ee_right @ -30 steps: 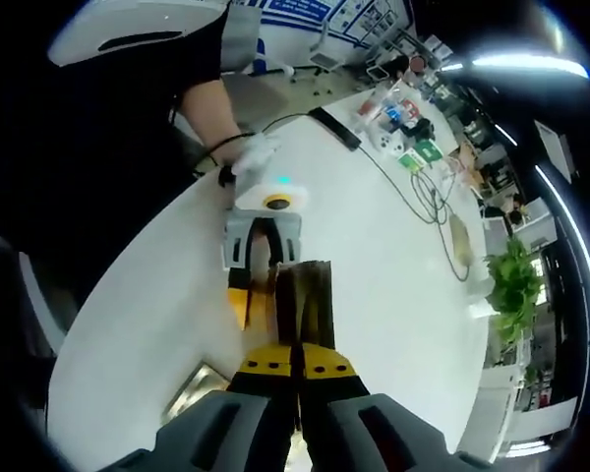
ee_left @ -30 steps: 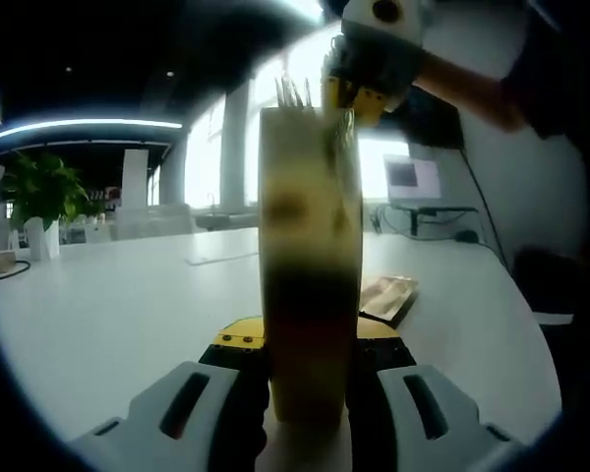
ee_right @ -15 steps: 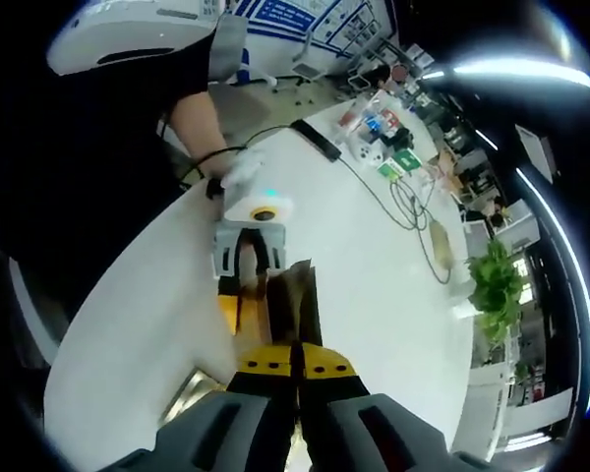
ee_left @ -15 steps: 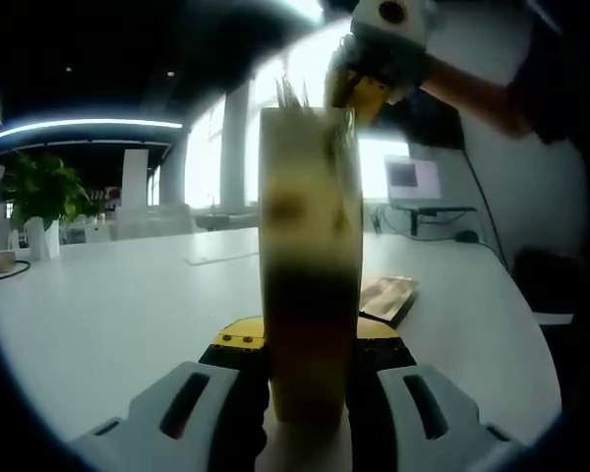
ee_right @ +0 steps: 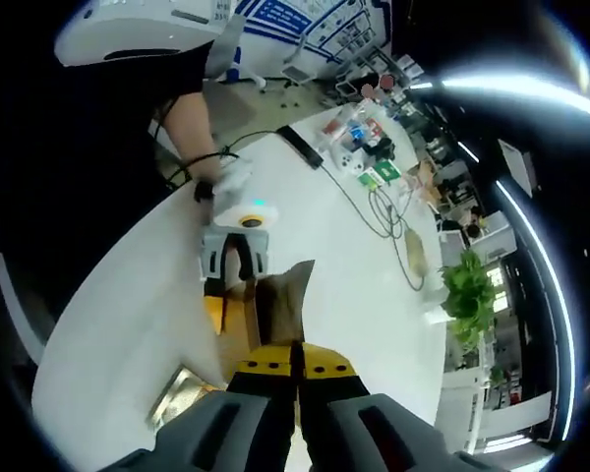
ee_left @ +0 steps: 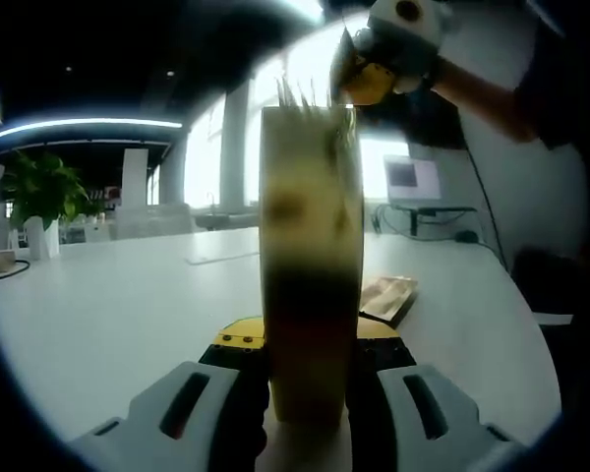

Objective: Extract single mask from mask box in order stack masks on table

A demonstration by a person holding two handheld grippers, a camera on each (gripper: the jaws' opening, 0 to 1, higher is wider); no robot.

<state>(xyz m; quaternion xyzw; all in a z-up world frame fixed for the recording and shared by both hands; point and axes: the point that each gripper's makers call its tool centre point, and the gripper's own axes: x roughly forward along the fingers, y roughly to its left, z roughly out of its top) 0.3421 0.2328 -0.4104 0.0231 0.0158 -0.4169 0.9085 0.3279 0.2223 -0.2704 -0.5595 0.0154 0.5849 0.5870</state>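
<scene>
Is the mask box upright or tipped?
Upright: the box stands tall on the table, clamped low by the left tongs.

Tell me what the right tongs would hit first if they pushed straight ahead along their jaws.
Probably the mask box: the right tongs, shut on a mask, point down at it, with the left tongs holding it on the table. Depth is unclear.

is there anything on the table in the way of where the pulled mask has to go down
Nothing visible blocks it. The right gripper, jaws closed, pinches a mask above the mask box, which the left gripper holds. The white table around is bare, apart from a packet lying beside the box.
</scene>
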